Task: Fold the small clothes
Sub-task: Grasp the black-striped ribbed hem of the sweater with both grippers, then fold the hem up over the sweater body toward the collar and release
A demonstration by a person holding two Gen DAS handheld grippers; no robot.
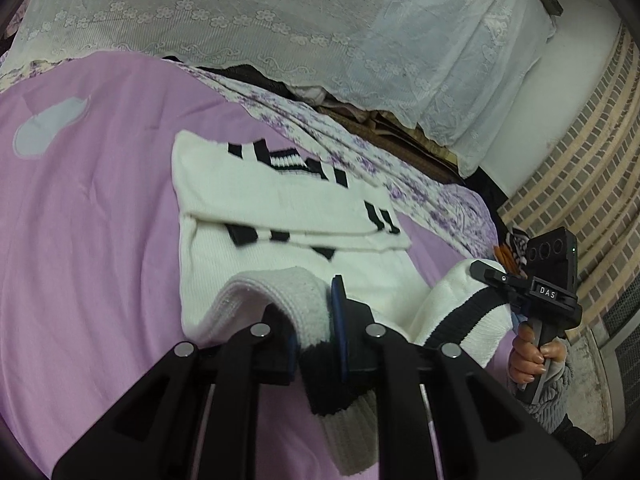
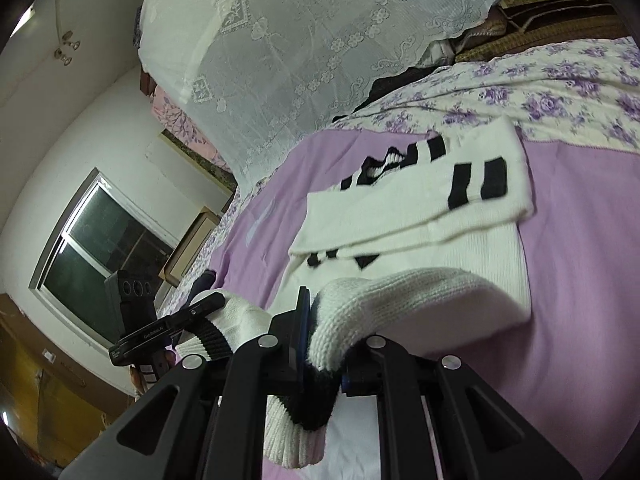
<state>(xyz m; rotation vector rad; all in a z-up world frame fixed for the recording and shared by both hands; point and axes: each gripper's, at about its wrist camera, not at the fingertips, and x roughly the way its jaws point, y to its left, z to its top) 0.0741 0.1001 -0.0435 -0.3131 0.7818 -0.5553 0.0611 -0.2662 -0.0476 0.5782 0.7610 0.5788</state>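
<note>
A small white knitted sweater with black stripes lies on the pink bedsheet, its sleeves folded across the body. My left gripper is shut on the sweater's ribbed bottom hem, lifted off the bed. My right gripper is shut on the other corner of that hem, also raised. In the left wrist view the right gripper shows at the right, held by a hand, pinching the black-banded hem. In the right wrist view the left gripper shows at the left on its corner. The sweater stretches away from both.
A white lace cover drapes over piled bedding behind the bed. A purple floral quilt borders the pink sheet. A brick-patterned wall stands to the right, a window to the left. A pale patch marks the sheet.
</note>
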